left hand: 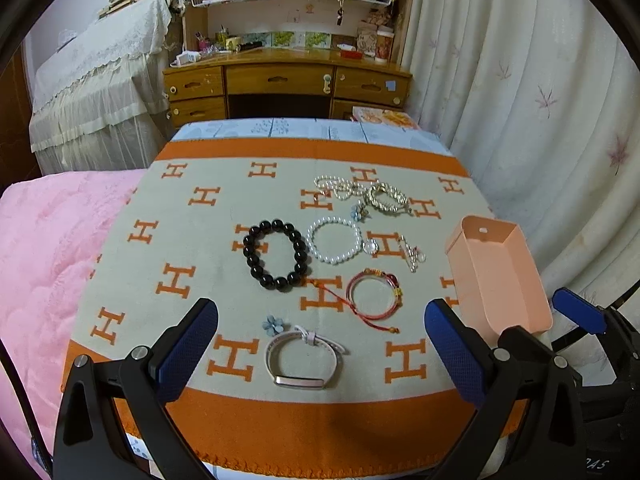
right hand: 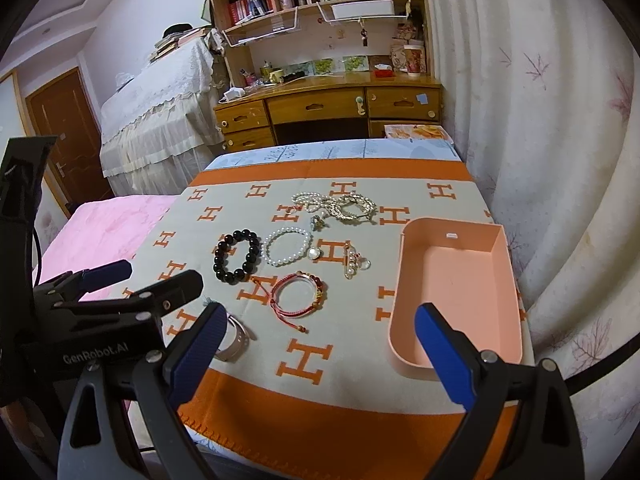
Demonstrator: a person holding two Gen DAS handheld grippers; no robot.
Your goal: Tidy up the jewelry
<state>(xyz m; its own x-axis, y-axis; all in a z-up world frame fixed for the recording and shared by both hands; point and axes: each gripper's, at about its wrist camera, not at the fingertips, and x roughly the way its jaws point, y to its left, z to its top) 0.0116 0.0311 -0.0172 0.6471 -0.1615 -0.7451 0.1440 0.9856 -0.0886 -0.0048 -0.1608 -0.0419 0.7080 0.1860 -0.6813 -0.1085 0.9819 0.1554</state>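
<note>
Left claw point(left hand: 320, 344): wide open, holding nothing, above the near edge of the blanket; the white band lies between its blue pads point(left hand: 188, 352).
Right claw point(right hand: 320, 354): also wide open and empty, with its right pad over the near end of the pink box.
Blanket point(left hand: 132, 296): beige with orange H letters and an orange border, spread on the surface that carries all the jewelry.
Pink box point(right hand: 456, 292): open and empty, on the right side of the blanket, apart from the jewelry.
Black bead bracelet point(left hand: 275, 254): near the middle, just left of the pearl bracelet.
Pearl bracelet point(left hand: 335, 240): a white ring, with a round clear pendant point(left hand: 371, 246) at its right side.
Red cord bracelet point(left hand: 374, 294): in front of the pearl bracelet; its loose cords run to the left and toward the near edge.
White band point(left hand: 304, 360): nearest to the left claw, with a metal plate on its near side.
Blue flower point(left hand: 273, 325): small, just left of the white band.
Pearl necklace point(left hand: 340, 188): at the far side, tangled with a gold twisted bracelet point(left hand: 388, 198).
Wooden desk point(left hand: 288, 76): behind the bed, with shelves of books above.
</note>
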